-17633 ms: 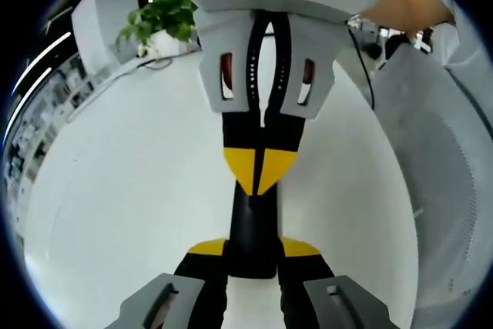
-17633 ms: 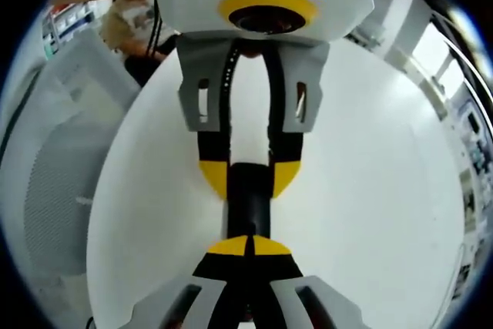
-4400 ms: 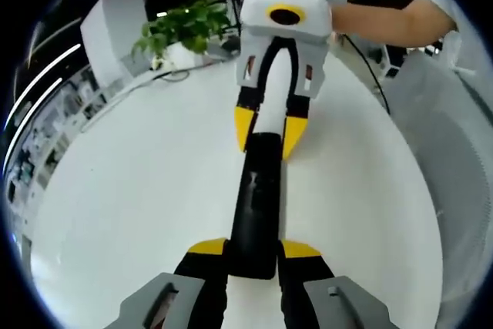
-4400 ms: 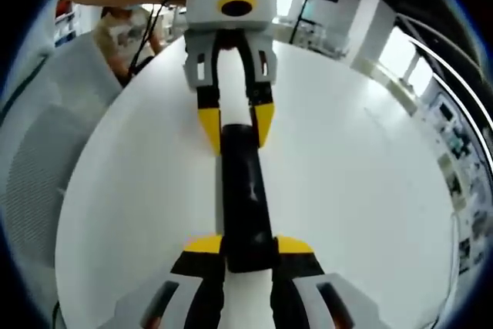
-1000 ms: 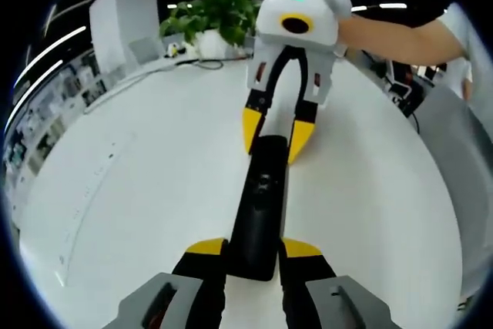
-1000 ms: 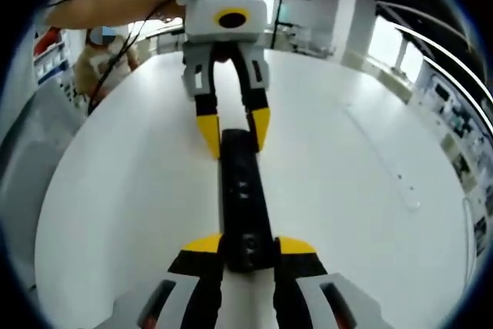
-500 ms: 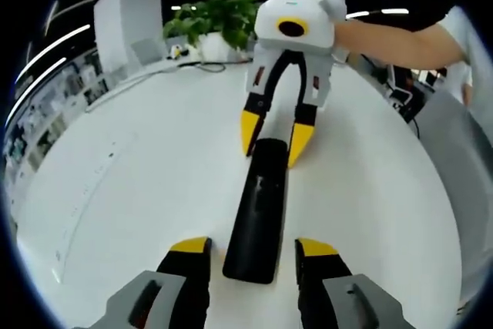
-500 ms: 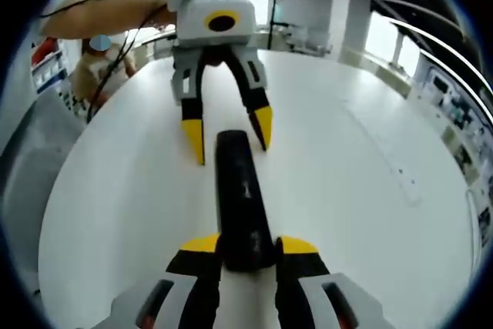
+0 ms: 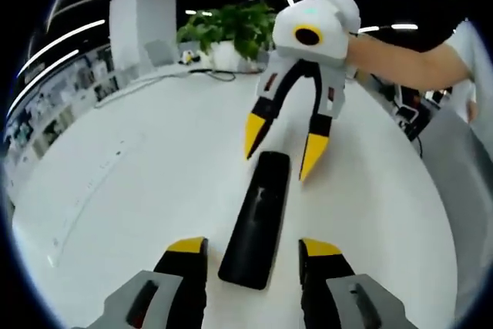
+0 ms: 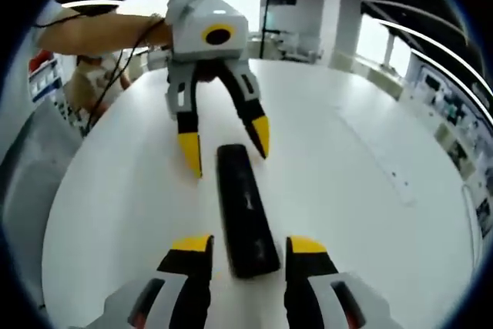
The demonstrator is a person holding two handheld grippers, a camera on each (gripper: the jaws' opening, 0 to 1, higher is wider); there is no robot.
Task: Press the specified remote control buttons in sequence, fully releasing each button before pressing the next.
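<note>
In the left gripper view, the left hand-held gripper [image 9: 253, 250] stood with its yellow-tipped jaws spread wide, one on each side of the near end of the black remote control [image 9: 257, 218] and clear of it, holding nothing. The remote control lay flat on the white tabletop [image 9: 139, 182], its long axis running away from the camera. Beyond its far end the right hand-held gripper [image 9: 282, 142] pointed back toward the camera, jaws parted, their yellow tips flanking the remote's far end without gripping it. A gloved hand [image 9: 339, 7] held that gripper from behind. A green potted plant [image 9: 225, 30] stood at the far edge of the tabletop, with a white pillar [image 9: 143, 22] beside it.

In the right gripper view, the right hand-held gripper [image 10: 250, 256] was likewise open, its jaws set apart to either side of the remote control's [image 10: 243, 206] near end and gripping nothing. The remote lay on the tabletop [image 10: 347, 182], slightly angled. At its far end the left hand-held gripper [image 10: 223, 142] faced the camera with its jaws splayed; whether the tips touched the tabletop could not be told. A person's arm [image 10: 100, 30] reached in behind it.
</note>
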